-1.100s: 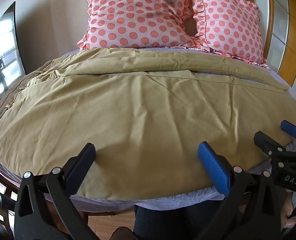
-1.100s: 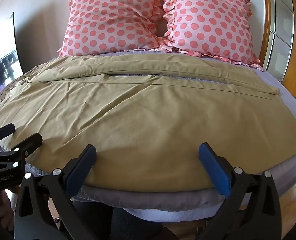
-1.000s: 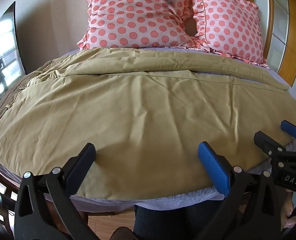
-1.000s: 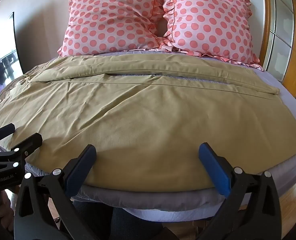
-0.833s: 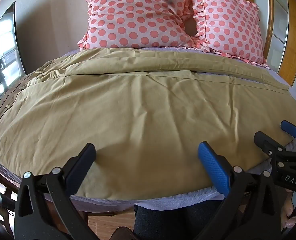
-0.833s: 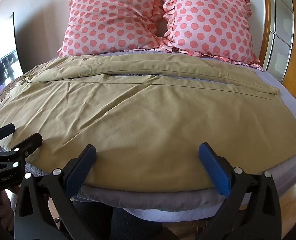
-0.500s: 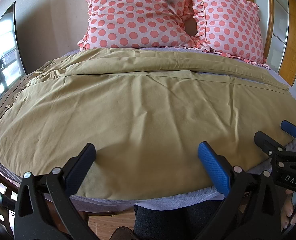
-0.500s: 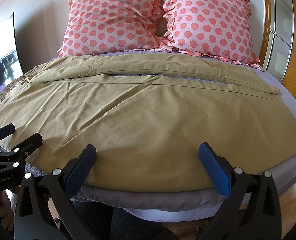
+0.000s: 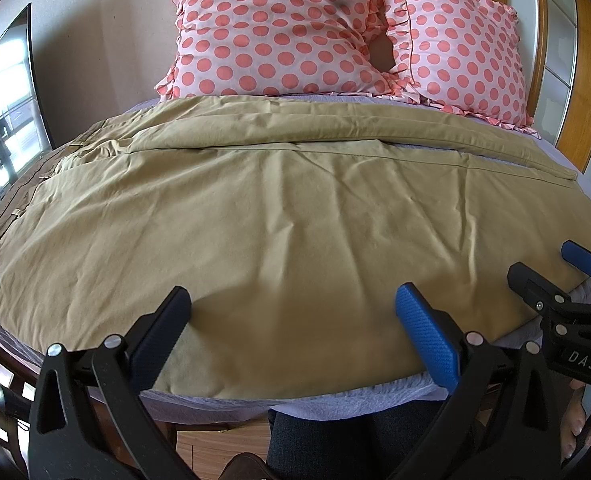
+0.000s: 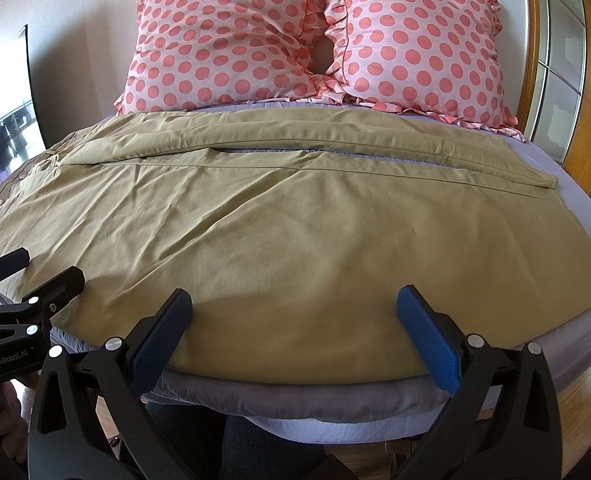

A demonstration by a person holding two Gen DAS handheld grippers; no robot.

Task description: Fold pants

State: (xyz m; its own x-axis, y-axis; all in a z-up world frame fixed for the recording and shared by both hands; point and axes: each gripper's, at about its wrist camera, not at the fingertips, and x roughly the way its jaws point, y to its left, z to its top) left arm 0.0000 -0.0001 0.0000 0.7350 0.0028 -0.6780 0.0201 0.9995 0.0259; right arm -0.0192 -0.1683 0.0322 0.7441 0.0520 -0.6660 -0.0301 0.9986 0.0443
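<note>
the khaki pants [image 9: 295, 216] lie spread flat across the bed [image 10: 567, 200], waistband toward my left and the leg hems toward my right, the two legs side by side with a thin strip of lilac sheet showing between them. the nearer leg fills most of what i see and is lightly creased; its long edge runs along the near side of the mattress, just above the folded grey blanket [image 10: 303, 396] at the bed's edge.

my left gripper [image 9: 291, 320] hangs over that near edge of the pants, jaws released and wide apart, with nothing between them. the black pad [image 9: 163, 328] and the blue pad [image 9: 427, 336] sit just above the cloth; i cannot tell whether they touch it.

my right gripper [image 10: 293, 322] is beside it, further toward the hem end, also spread wide and gripping nothing, its tips over the same long edge. in the left wrist view it shows at the far right; in the right wrist view my left gripper shows at the far left, its jaws parted.

two pink polka-dot pillows [image 10: 319, 40] stand against the wall at the far side of the bed, touching each other, beyond the farther leg.
</note>
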